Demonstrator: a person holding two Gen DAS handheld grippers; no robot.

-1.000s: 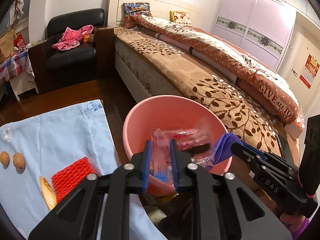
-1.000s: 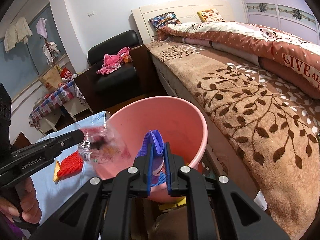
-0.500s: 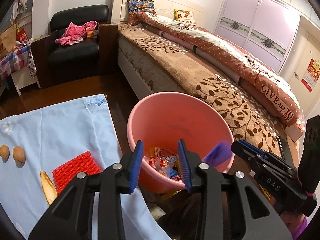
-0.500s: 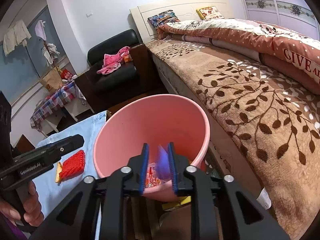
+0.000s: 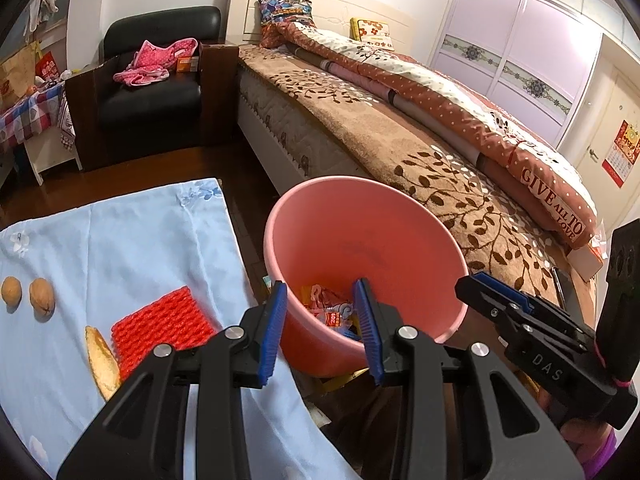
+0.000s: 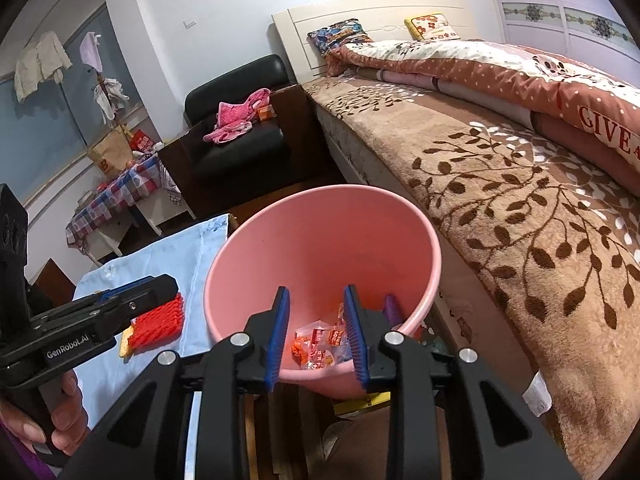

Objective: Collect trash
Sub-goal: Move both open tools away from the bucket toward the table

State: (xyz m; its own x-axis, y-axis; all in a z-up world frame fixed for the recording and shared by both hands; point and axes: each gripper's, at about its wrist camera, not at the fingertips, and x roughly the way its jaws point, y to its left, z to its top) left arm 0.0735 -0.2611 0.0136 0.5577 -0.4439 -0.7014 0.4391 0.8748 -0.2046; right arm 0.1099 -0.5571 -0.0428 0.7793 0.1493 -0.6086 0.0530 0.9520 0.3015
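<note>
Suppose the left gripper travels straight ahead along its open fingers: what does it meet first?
Most likely the pink bin. The left gripper points into its mouth, so it would reach the wrappers at the bottom, though depth is uncertain.

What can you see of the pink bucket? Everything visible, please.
The pink bucket looks like smooth plastic, round, tapering toward the base, with a rolled rim. It stands upright and open between the blue cloth and the bed. At its bottom lie clear snack wrappers with red print, and a purple piece rests against the inner wall. Both claws, left and right, are open over its near rim, touching nothing. What it stands on is hidden.
</note>
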